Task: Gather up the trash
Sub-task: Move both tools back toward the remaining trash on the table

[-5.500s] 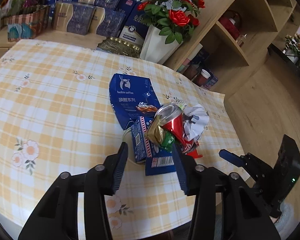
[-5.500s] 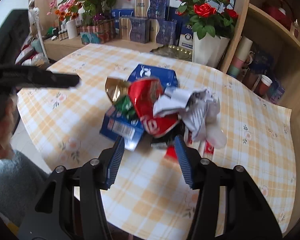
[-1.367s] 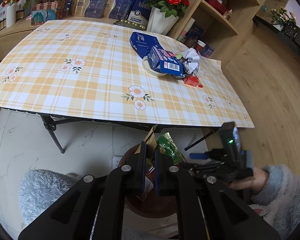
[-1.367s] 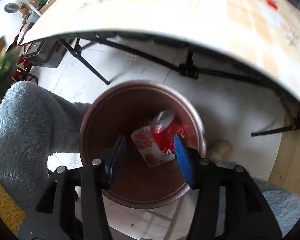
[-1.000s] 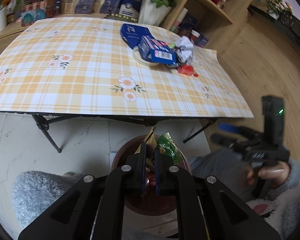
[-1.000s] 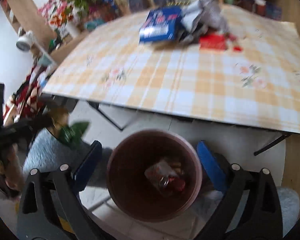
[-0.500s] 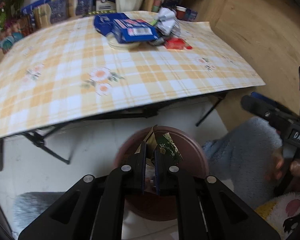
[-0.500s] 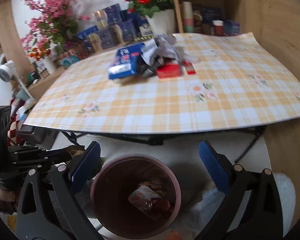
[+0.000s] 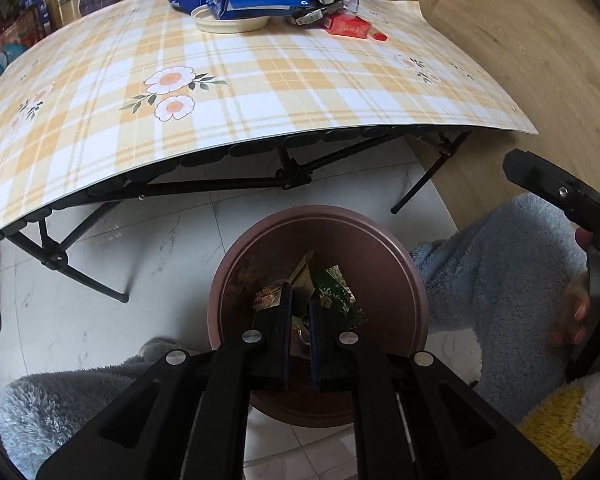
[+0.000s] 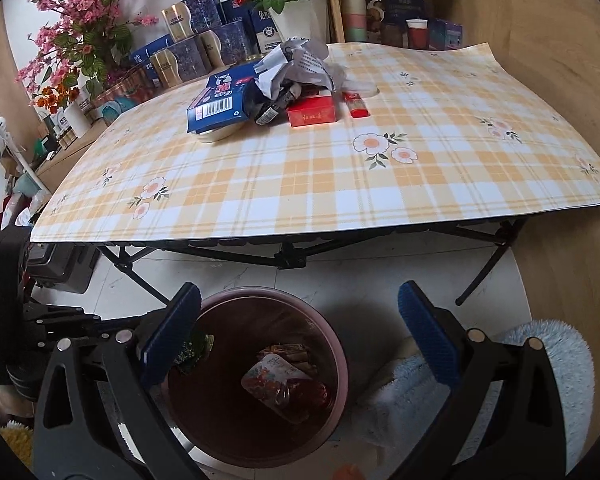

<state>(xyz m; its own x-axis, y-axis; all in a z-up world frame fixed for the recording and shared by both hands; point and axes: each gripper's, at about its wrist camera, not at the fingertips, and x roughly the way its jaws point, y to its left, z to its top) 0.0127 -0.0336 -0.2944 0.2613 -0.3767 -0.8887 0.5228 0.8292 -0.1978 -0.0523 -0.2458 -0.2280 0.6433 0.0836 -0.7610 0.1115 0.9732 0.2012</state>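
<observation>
My left gripper (image 9: 299, 306) is shut on a gold and green foil wrapper (image 9: 332, 292) and holds it over the mouth of the brown round bin (image 9: 404, 264) on the floor. My right gripper (image 10: 300, 312) is open wide and empty above the same bin (image 10: 336, 344); a crushed red can and a snack packet (image 10: 278, 380) lie inside. On the checked table sit a blue carton (image 10: 220, 102), crumpled paper (image 10: 300, 62), a red cigarette pack (image 10: 312, 114) and a red lighter (image 10: 356, 105). The left gripper also shows at the left of the right wrist view, the wrapper (image 10: 192, 346) at the bin's rim.
The table (image 9: 300, 80) rests on black folding legs (image 9: 292, 176) just behind the bin. A white floor lies around the bin, wooden floor to the right. Grey fluffy sleeves (image 9: 500, 280) flank the bin. Flower pots and boxes (image 10: 204, 40) stand behind the table.
My left gripper, still shut on the wrapper, has moved lower over the bin. My right gripper has lifted back from the bin, opened wide and turned toward the table.
</observation>
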